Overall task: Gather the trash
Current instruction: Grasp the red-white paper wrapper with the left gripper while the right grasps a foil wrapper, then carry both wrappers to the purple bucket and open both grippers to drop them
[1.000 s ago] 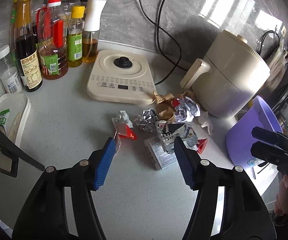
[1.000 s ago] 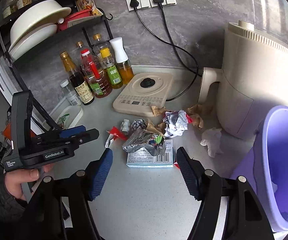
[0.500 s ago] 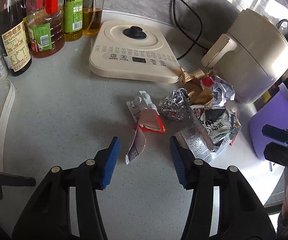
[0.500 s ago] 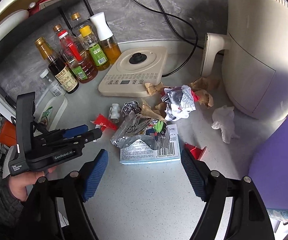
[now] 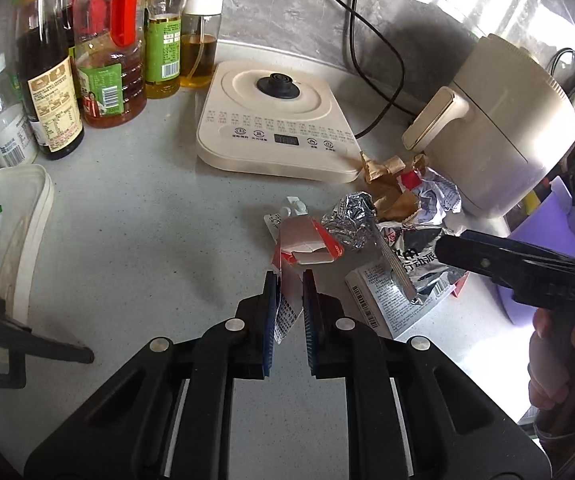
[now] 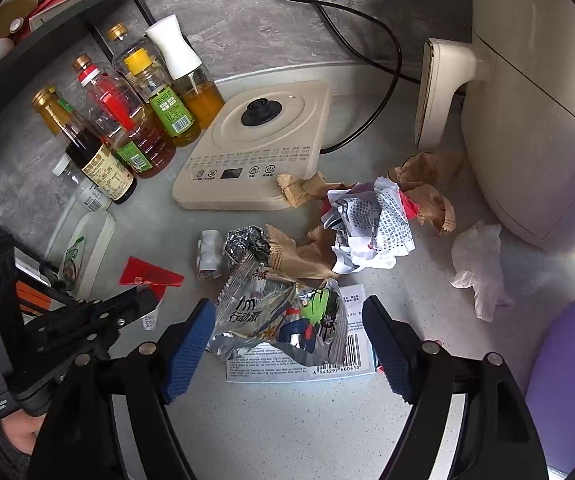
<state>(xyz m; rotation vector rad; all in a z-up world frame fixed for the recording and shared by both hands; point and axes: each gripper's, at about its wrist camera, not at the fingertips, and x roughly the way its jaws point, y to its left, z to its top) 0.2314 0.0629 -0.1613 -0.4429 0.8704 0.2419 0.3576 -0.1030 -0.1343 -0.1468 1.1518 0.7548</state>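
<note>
Trash lies heaped on the grey counter (image 5: 135, 240). In the left wrist view, my left gripper (image 5: 288, 280) has its jaws closing, nearly together, on the tail of a red and white wrapper (image 5: 307, 240). A foil ball (image 5: 351, 220) lies just behind it. My right gripper (image 6: 287, 306) points steeply down and straddles a silver snack bag (image 6: 279, 320), which lies on a white and blue box (image 6: 327, 368). Its jaws are closing, with both pads still clear of the bag. Brown paper (image 6: 299, 252), a crumpled printed wrapper (image 6: 371, 224) and a white tissue (image 6: 479, 264) lie further back.
A cream induction cooker (image 5: 275, 120) and a cream air fryer (image 5: 499, 132) stand behind the heap, with black cords on the wall. Several oil and sauce bottles (image 5: 103, 52) crowd the back left. A white tray (image 5: 11, 216) is at the left and a purple bin (image 6: 567, 360) at the right.
My left gripper moved down to the red and white wrapper and narrowed around its tail. My right gripper dropped toward the silver bag, which now sits between its fingers.
</note>
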